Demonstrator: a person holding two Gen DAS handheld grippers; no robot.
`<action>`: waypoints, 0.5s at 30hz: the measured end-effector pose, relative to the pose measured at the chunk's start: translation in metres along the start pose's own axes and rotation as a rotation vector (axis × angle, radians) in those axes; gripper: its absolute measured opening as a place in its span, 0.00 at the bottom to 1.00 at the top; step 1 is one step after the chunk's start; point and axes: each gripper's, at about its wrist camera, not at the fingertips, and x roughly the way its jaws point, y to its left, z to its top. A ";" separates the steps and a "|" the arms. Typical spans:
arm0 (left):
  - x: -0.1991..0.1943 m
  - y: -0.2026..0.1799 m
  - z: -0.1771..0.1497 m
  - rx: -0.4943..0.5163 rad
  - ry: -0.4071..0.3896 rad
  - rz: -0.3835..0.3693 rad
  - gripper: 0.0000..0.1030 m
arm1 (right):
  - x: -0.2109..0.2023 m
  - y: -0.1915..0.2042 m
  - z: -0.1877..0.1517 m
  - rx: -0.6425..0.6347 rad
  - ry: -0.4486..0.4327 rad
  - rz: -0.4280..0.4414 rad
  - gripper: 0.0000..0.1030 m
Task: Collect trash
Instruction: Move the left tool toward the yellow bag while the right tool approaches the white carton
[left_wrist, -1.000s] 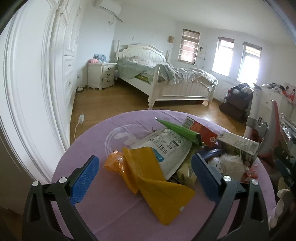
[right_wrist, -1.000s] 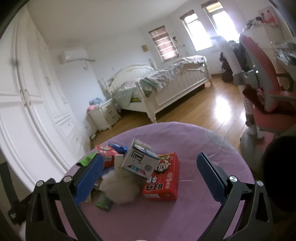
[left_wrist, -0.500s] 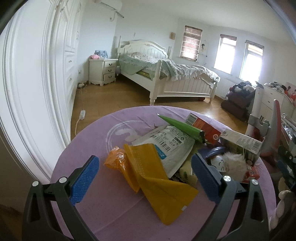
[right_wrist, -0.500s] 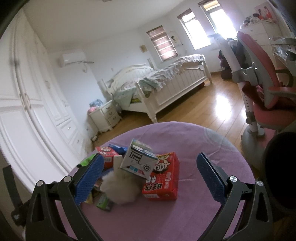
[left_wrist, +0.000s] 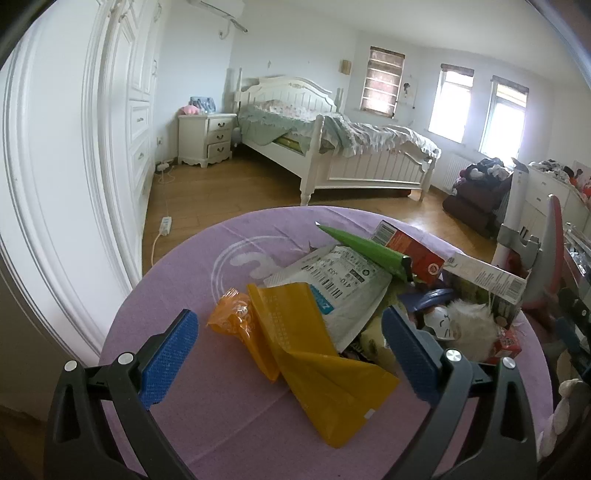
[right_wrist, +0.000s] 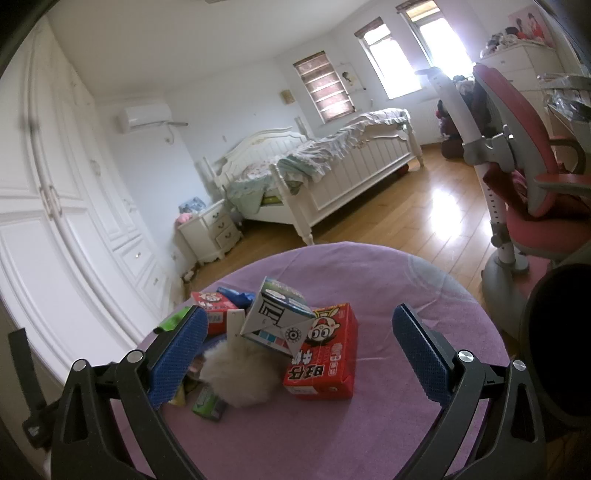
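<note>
The left gripper (left_wrist: 290, 349) is spread wide and holds nothing. Between its blue pads lies the yellow bag (left_wrist: 317, 358), its long axis running from upper left to lower right, with the orange wrapper (left_wrist: 231, 314) touching its far-left end. The right gripper (right_wrist: 295, 347) is also wide and empty, over the red box (right_wrist: 327, 356), the white carton (right_wrist: 275, 319) and a fluffy ball (right_wrist: 240, 374). All the trash sits on the purple table (left_wrist: 184, 295); the left gripper is nearer the yellow bag and looks better placed to take it first.

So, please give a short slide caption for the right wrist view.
Open right gripper above a red carton, fluffy ball and wrappers on a purple table.
</note>
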 end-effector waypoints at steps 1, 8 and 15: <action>0.000 0.000 0.000 0.000 -0.001 0.000 0.95 | 0.000 0.000 0.000 0.000 0.000 0.000 0.96; 0.001 0.000 -0.001 0.006 0.002 0.004 0.95 | 0.000 0.000 0.000 0.000 0.000 0.001 0.96; 0.003 0.000 -0.001 0.007 0.006 0.008 0.95 | 0.000 0.000 -0.001 0.000 0.000 0.001 0.96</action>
